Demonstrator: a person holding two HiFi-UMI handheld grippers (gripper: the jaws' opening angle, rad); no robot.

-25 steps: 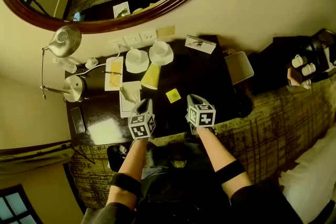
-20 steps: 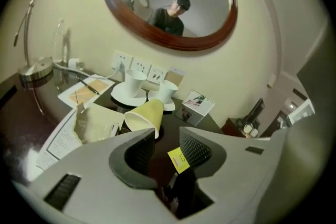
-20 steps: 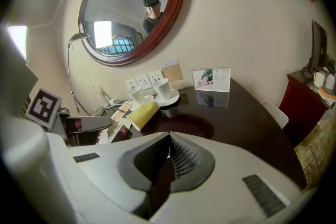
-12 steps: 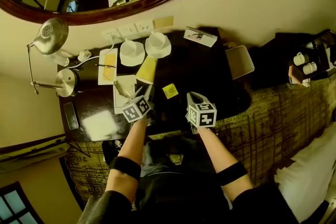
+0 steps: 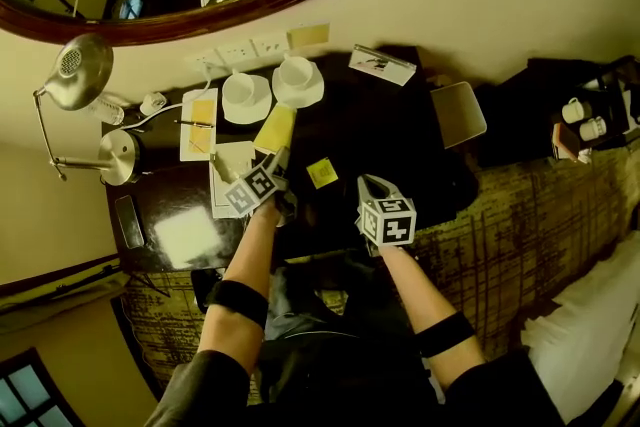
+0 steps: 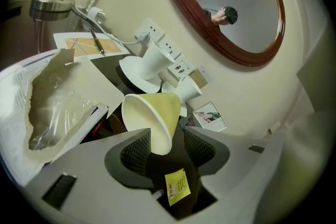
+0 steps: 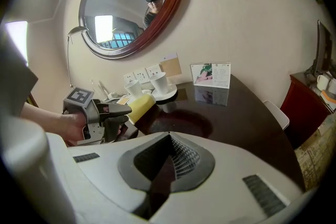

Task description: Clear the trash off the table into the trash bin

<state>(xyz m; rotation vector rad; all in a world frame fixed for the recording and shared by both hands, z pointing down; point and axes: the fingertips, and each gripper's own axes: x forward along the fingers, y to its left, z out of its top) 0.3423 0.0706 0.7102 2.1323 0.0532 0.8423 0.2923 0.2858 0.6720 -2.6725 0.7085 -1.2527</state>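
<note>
A yellow paper cup [image 5: 276, 127] lies on its side on the dark table [image 5: 370, 130], mouth toward the white saucers. My left gripper [image 5: 277, 163] has reached it, and its jaws have just been opening. In the left gripper view the cup's [image 6: 153, 113] narrow base sits between the open jaws of that gripper [image 6: 167, 137], with a gap at the right pad. A small yellow packet [image 5: 322, 172] lies flat beside it and shows again below the jaws as the packet [image 6: 177, 187]. A clear plastic wrapper [image 6: 52, 97] rests on papers. My right gripper [image 5: 367, 183] hovers shut and empty, also seen as the right gripper [image 7: 168, 137].
Two white cups on saucers [image 5: 246, 95] [image 5: 298, 79] stand at the wall behind the yellow cup. A photo card [image 5: 383, 65] stands at the back. A pale square bin [image 5: 458, 113] sits off the table's right edge. A metal lamp [image 5: 75, 75] and a notepad [image 5: 197, 123] are at left.
My left gripper has moved forward and down to the yellow cup, rolled, and opened its jaws around the cup's base. The right gripper has stayed where it was.
</note>
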